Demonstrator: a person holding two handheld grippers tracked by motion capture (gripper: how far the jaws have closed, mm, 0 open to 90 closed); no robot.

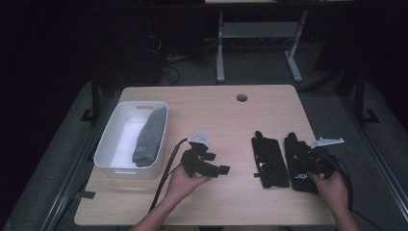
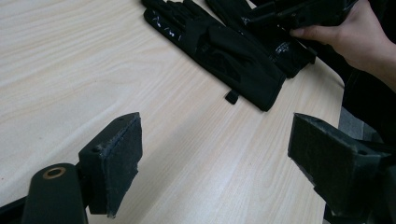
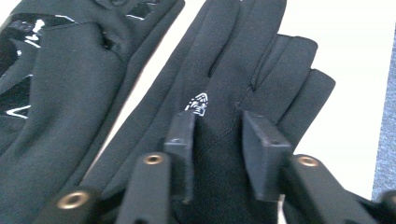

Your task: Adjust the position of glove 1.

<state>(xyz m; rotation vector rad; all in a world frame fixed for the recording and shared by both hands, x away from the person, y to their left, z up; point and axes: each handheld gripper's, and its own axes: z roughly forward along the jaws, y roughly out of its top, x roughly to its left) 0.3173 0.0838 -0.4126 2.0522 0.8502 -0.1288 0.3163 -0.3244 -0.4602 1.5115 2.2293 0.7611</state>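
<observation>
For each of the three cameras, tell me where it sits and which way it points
High view: above the person's side, facing forward and down on the table; forearms and both hands show.
Left gripper view: rides the left gripper, jaws wide, facing two black gloves.
Right gripper view: rides the right gripper, jaws pinching the right-hand glove.
Shared: all show the gloves.

A dim lab or workroom; a pale wood-laminate desk with a round cable hole [image 1: 242, 97] at centre, a white metal-framed bench [image 1: 260, 29] at upper centre, loose black cables [image 1: 168, 72] on grey carpet.
</observation>
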